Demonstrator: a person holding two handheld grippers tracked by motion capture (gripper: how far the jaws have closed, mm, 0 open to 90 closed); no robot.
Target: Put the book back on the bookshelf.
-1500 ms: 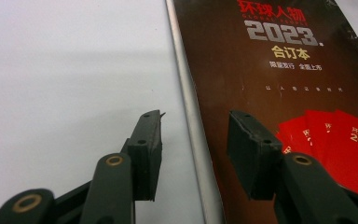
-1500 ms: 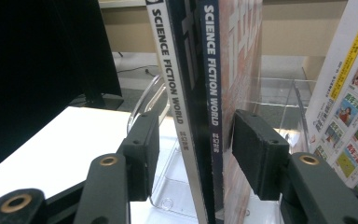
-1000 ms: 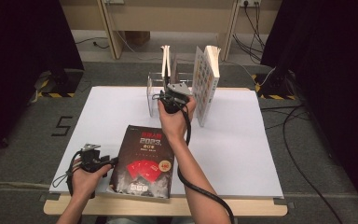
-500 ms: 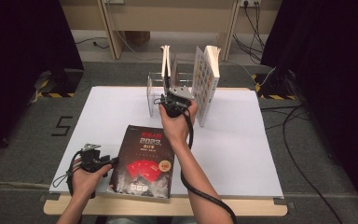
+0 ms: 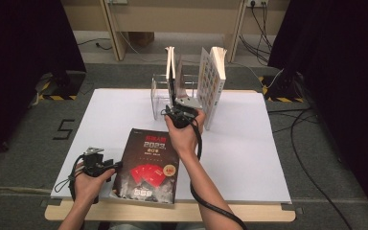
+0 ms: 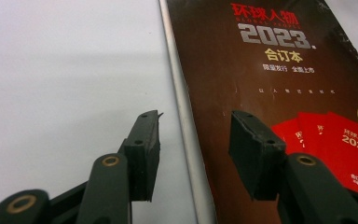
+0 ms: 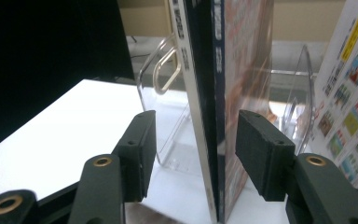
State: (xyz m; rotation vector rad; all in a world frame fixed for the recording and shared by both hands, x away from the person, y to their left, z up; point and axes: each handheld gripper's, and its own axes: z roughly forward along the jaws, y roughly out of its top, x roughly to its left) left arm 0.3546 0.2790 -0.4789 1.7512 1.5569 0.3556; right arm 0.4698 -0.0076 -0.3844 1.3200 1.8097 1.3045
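Note:
A dark book (image 5: pixel 148 167) with red cards and "2023" on its cover lies flat near the table's front edge. My left gripper (image 5: pixel 116 166) sits at its left side. In the left gripper view the left gripper (image 6: pixel 193 144) is open and straddles the dark book (image 6: pixel 270 70) at its long edge, one jaw over the white table and one over the cover. My right gripper (image 5: pixel 174 101) reaches to a thin upright book (image 5: pixel 171 67) in a clear rack (image 5: pixel 157 96). The right gripper (image 7: pixel 196 144) is open, with the upright book (image 7: pixel 209 70) between its jaws and a gap on each side.
A thick book (image 5: pixel 213 81) with a grid of small pictures on its cover stands upright just right of the rack, also at the right of the right gripper view as the thick book (image 7: pixel 349 93). The white table top (image 5: pixel 249 143) has bare room at its right. Cables trail on the floor.
The right gripper has shifted only slightly at the upright book. The left gripper and the flat dark book have kept still.

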